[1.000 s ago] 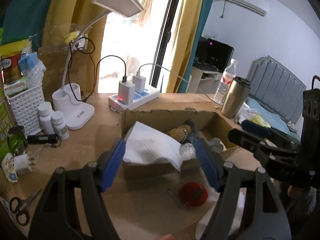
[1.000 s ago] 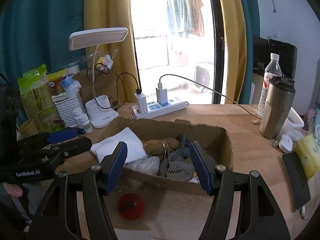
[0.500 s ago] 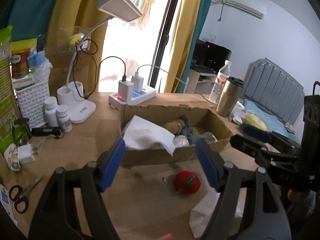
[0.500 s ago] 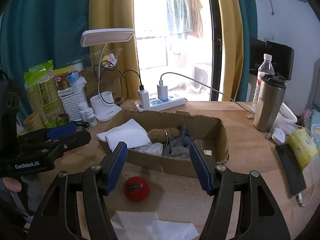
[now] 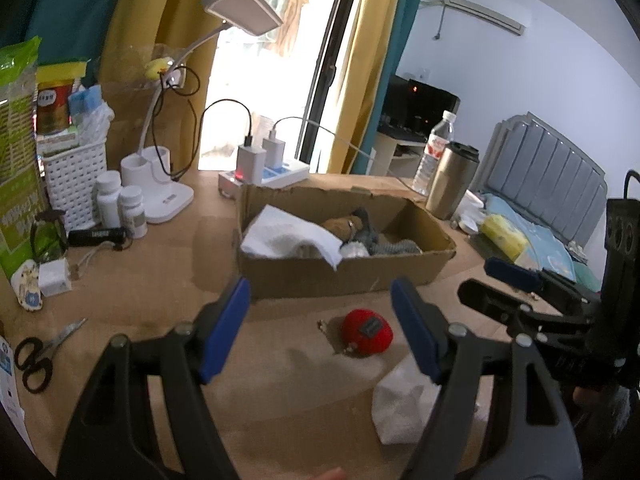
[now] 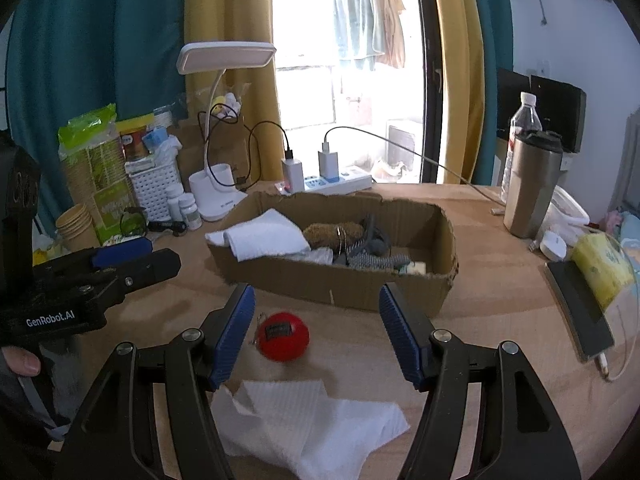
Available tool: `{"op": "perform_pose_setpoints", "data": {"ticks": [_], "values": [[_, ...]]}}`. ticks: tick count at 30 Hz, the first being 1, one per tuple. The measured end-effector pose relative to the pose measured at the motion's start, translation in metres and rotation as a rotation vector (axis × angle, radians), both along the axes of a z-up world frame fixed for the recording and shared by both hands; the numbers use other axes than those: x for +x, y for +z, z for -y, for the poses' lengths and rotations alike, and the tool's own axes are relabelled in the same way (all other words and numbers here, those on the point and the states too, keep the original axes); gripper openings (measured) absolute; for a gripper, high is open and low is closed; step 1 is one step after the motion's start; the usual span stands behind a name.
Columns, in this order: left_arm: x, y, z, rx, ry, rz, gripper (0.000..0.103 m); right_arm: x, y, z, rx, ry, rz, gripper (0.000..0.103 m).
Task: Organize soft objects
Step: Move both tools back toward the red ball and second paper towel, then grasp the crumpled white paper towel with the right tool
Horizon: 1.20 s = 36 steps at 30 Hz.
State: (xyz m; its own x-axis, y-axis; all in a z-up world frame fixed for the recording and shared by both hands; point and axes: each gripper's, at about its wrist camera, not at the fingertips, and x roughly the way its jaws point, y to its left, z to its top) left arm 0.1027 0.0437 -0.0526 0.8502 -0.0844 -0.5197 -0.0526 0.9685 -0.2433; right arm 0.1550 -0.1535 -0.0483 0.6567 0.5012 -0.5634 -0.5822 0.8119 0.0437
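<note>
An open cardboard box point(image 5: 344, 276) point(image 6: 332, 284) sits mid-table holding a folded white towel point(image 5: 284, 236) point(image 6: 264, 238), a brown plush point(image 5: 340, 226) point(image 6: 328, 234) and a grey knitted piece point(image 5: 392, 246) point(image 6: 368, 260). In front of the box lies a red soft ball point(image 5: 366, 332) point(image 6: 283, 336), and nearer still a crumpled white cloth point(image 5: 404, 408) point(image 6: 308, 416). My left gripper point(image 5: 319, 284) is open and empty, above the table just left of the ball. My right gripper point(image 6: 316, 290) is open and empty too, with the ball low between its fingers and not touched.
A desk lamp point(image 5: 160, 200), pill bottles point(image 5: 120, 208), a white basket point(image 5: 76, 176) and scissors point(image 5: 36, 356) crowd the left. A power strip point(image 5: 276, 172) lies behind the box. On the right are a steel tumbler point(image 6: 532, 188), a phone point(image 6: 580, 312) and a yellow tissue pack point(image 6: 600, 268).
Both grippers have drawn back from the box toward the table's near edge. The red ball and the white cloth have come further into view. The jaws have not changed.
</note>
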Motion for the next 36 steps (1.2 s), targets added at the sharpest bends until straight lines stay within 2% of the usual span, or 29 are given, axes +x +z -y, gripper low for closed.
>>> {"op": "perform_pose_setpoints", "data": {"ticks": [15, 27, 36], "values": [[-0.030, -0.014, 0.005, -0.013, -0.019, -0.006, 0.075, -0.032, -0.021, 0.000, -0.033, 0.014, -0.036, 0.069], [-0.053, -0.021, -0.008, -0.034, 0.010, -0.002, 0.075, -0.047, -0.037, -0.019, -0.108, 0.056, -0.053, 0.082], [-0.055, -0.029, -0.014, -0.045, 0.020, -0.016, 0.075, -0.045, -0.055, -0.025, -0.158, 0.053, -0.092, 0.083]]}}
